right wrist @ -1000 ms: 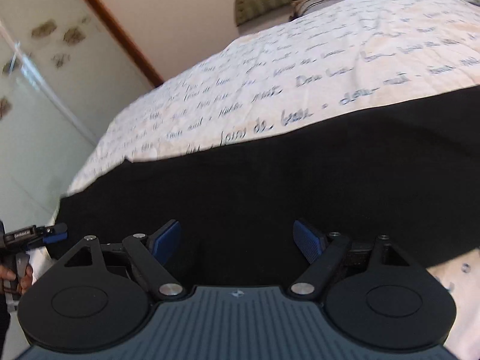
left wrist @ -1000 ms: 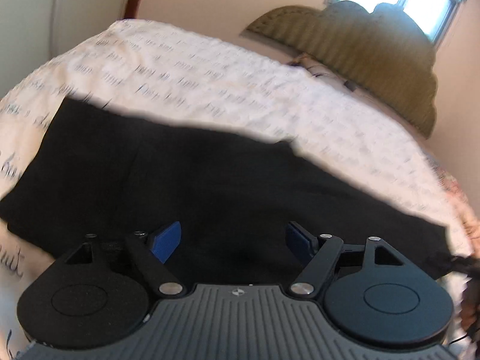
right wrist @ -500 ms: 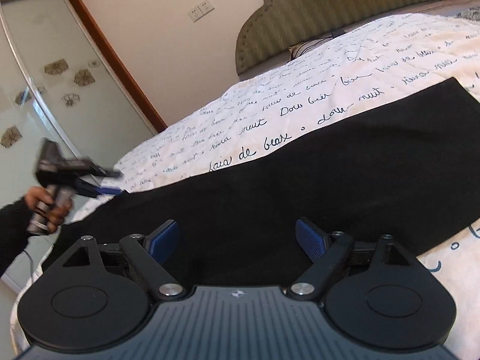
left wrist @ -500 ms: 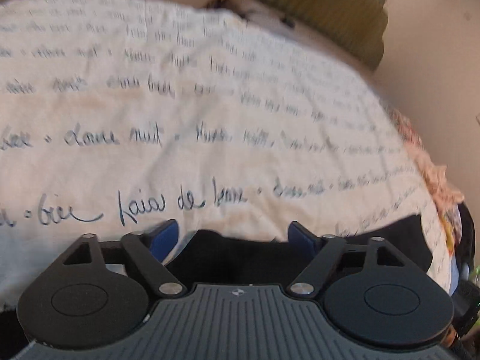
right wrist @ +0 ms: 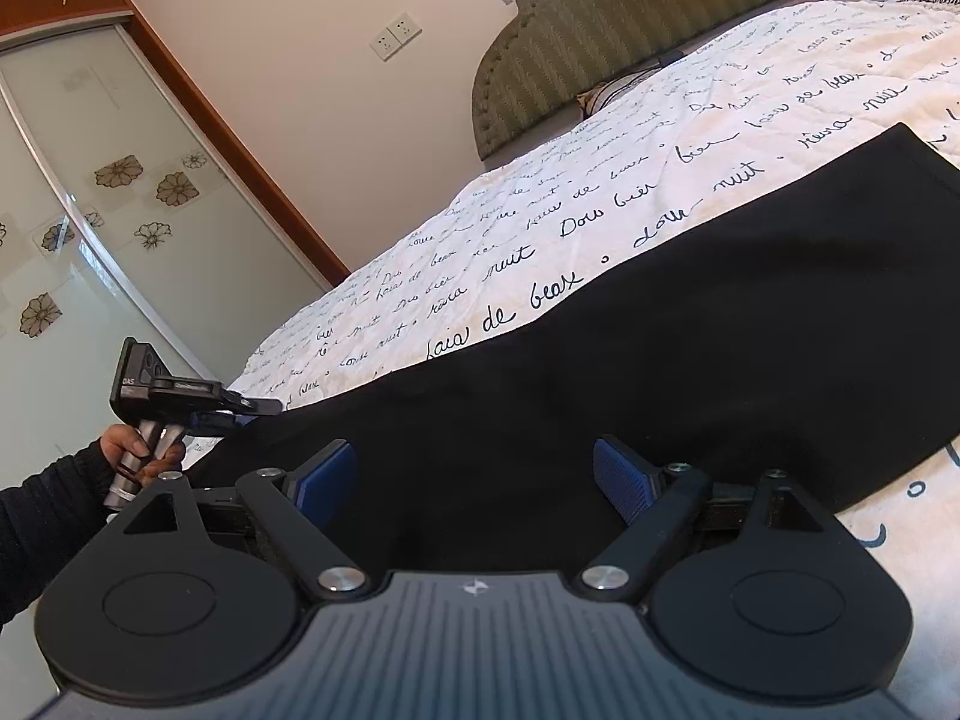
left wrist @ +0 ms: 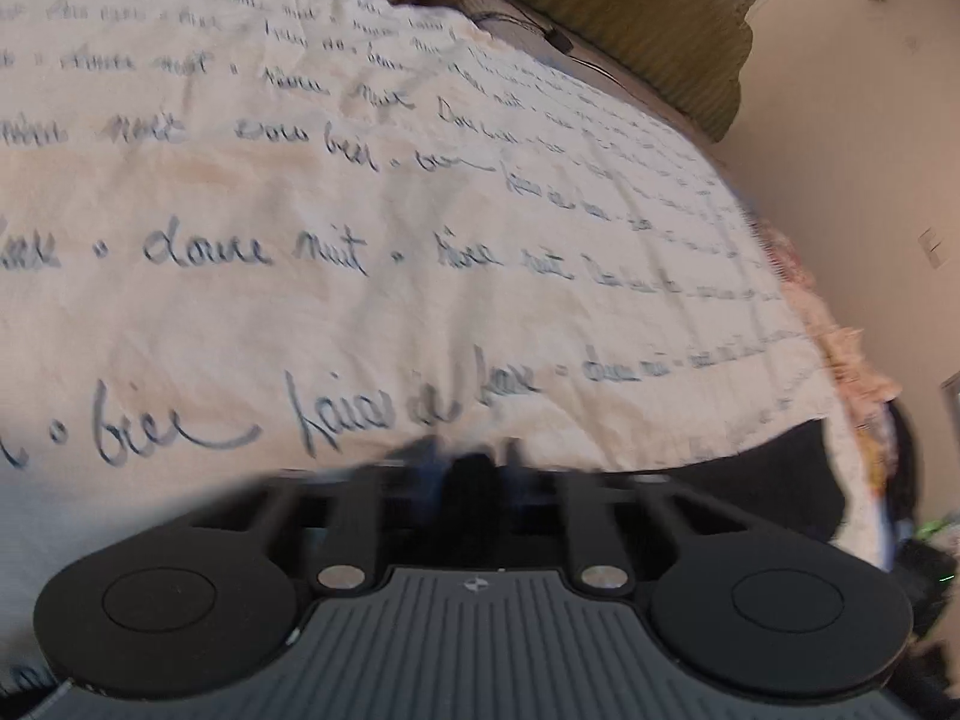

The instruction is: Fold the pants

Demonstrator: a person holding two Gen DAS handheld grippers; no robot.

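Observation:
The black pants (right wrist: 690, 348) lie flat and long across the white bedspread with script writing (right wrist: 660, 138). My right gripper (right wrist: 474, 480) is open, its blue pads over the near edge of the pants, holding nothing. My left gripper (left wrist: 471, 468) is shut on a pinch of black pants fabric (left wrist: 774, 468) at the cloth's far-left end. It also shows in the right wrist view (right wrist: 252, 411), held in a hand at the pants' left end. The rest of the pants is hidden below the left gripper body.
A green padded headboard (right wrist: 630, 18) stands at the far end of the bed. A wardrobe with frosted flowered sliding doors (right wrist: 90, 240) stands to the left. The bed's right edge and a wall (left wrist: 870, 180) show in the left wrist view.
My left gripper has closed from open onto the pants' edge. My right gripper stays open and has lifted slightly, showing more of the room.

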